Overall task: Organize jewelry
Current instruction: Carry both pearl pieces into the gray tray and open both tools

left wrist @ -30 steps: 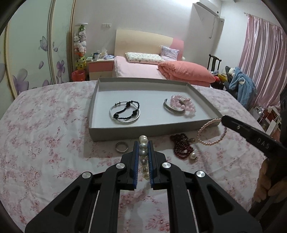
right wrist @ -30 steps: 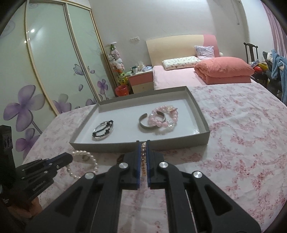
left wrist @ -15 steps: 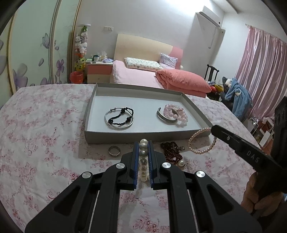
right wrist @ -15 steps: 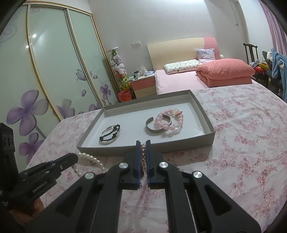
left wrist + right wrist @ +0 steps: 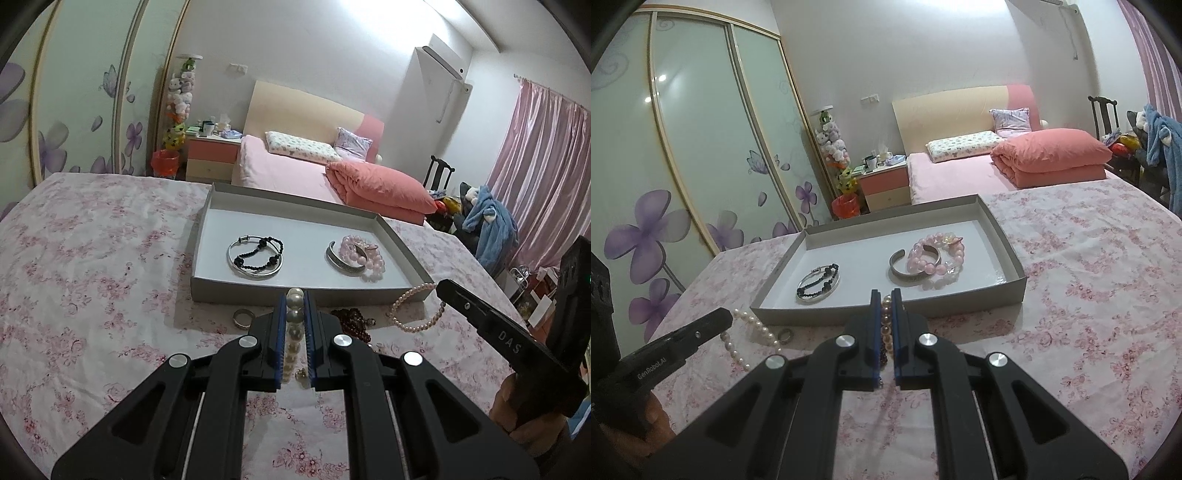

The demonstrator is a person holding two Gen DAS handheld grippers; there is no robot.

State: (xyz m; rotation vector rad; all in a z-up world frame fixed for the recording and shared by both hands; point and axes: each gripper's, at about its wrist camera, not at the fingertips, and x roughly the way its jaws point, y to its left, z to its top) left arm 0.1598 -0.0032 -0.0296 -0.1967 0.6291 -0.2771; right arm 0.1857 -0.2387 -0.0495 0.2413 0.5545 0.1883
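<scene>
Gripping white pearls (image 5: 294, 321), left tool (image 5: 295, 295); right view adds trailing strand.

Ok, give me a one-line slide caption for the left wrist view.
Left gripper clamps a white pearl strand before a grey tray holding bracelets, while the right gripper holds a pink pearl strand.

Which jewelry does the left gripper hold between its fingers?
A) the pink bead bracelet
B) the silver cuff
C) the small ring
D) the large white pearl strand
D: in the left wrist view the left gripper is closed on the white pearl strand.
</scene>
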